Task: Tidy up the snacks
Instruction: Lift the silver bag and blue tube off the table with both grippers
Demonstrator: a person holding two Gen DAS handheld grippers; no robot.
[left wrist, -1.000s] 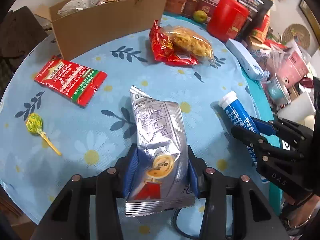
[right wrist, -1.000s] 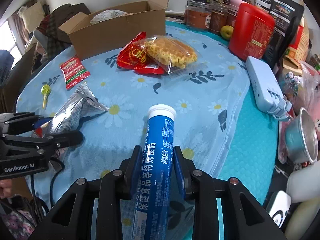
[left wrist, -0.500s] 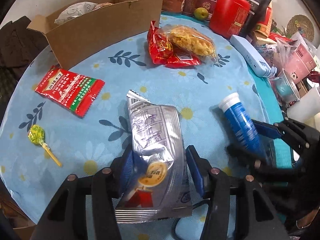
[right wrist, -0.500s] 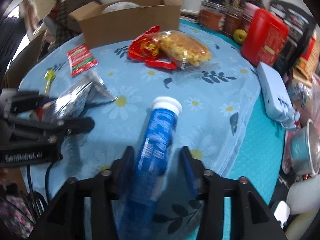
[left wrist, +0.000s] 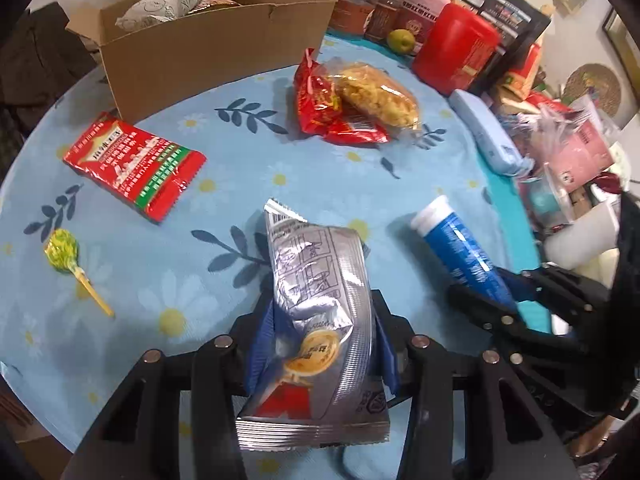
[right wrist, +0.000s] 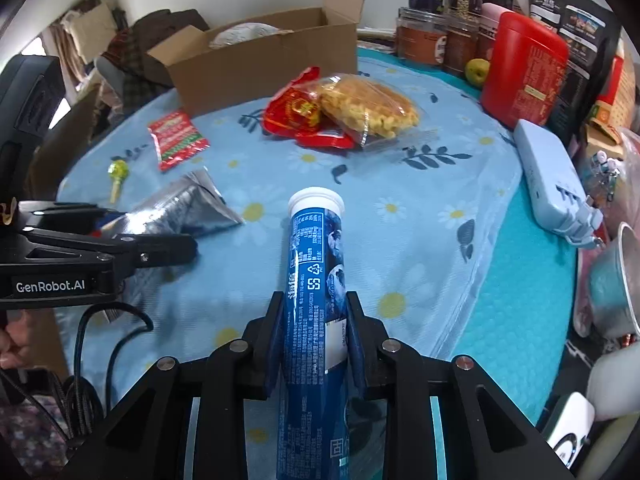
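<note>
Both grips re-closed after loosening: our left gripper (left wrist: 320, 344) fingers clamp the silver snack bag (left wrist: 320, 320), right gripper (right wrist: 314, 344) fingers the blue tablet tube (right wrist: 312, 300), near table (left wrist: 360, 184) edge. Cardboard box (left wrist: 208, 52) waits far left.

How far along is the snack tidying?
Early on. The cardboard box already holds a couple of packets. The left hand-held gripper grips a silver packet; the right hand-held gripper grips a blue tube. The red packet, lollipop and red-and-clear bags still lie on the table.
</note>
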